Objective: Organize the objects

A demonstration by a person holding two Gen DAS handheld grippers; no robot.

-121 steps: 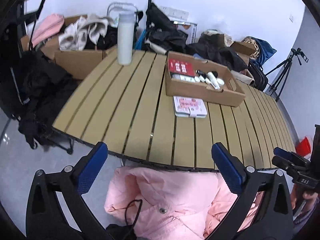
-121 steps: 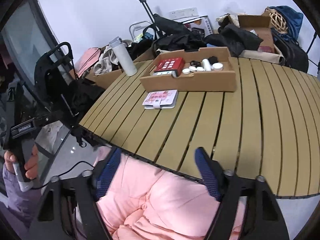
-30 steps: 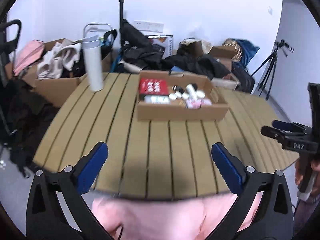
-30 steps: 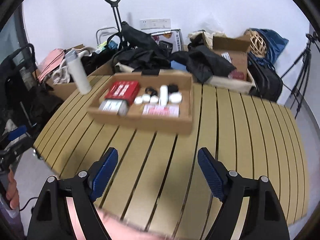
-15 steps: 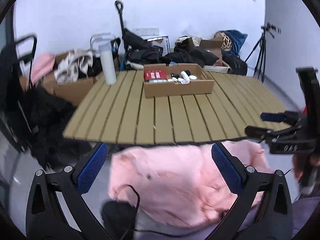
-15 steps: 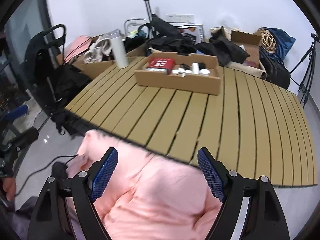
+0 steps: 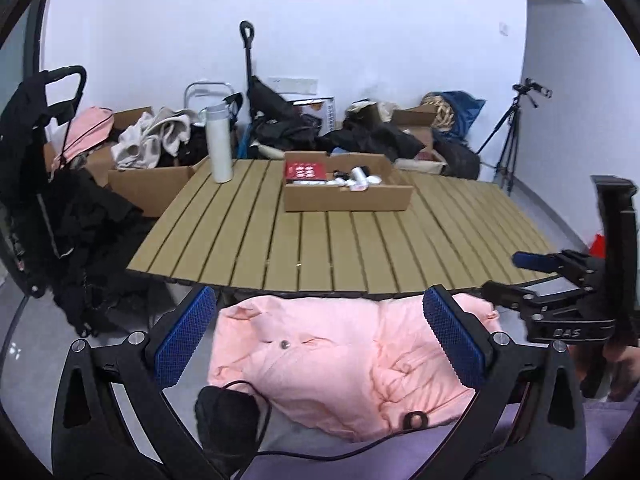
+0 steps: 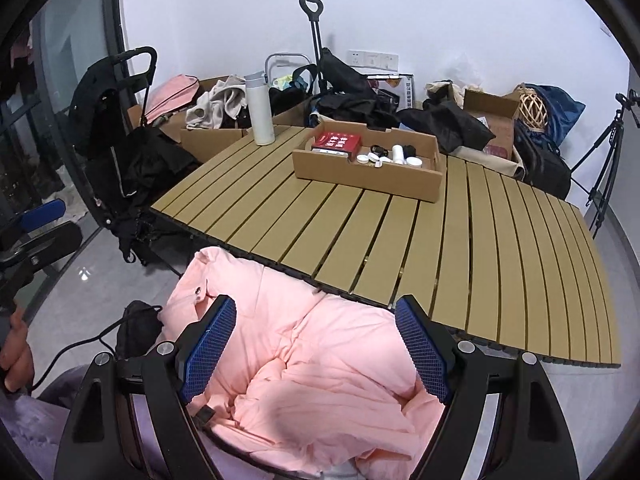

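Our left gripper (image 7: 320, 334) has its blue-padded fingers (image 7: 186, 336) spread wide and released, with nothing between them. Our right gripper (image 8: 316, 346) is the same, fingers (image 8: 424, 354) apart and empty. Both hang over a pink jacket (image 8: 320, 380) in our lap, short of the counter (image 8: 440, 236).

Out past the counter's near edge, a shallow cardboard box (image 8: 368, 174) sits toward the far side. In its left end lies a red packet (image 8: 338, 141) over a flat pale item. To the right of it we see small white caps (image 8: 370, 158), a white tube (image 8: 397, 153) and some black bits too small to tell.

A tall white bottle (image 8: 258, 110) stands upright near the far left corner, apart from the box.

Behind the counter, open cartons (image 7: 148, 184) hold heaped clothes.
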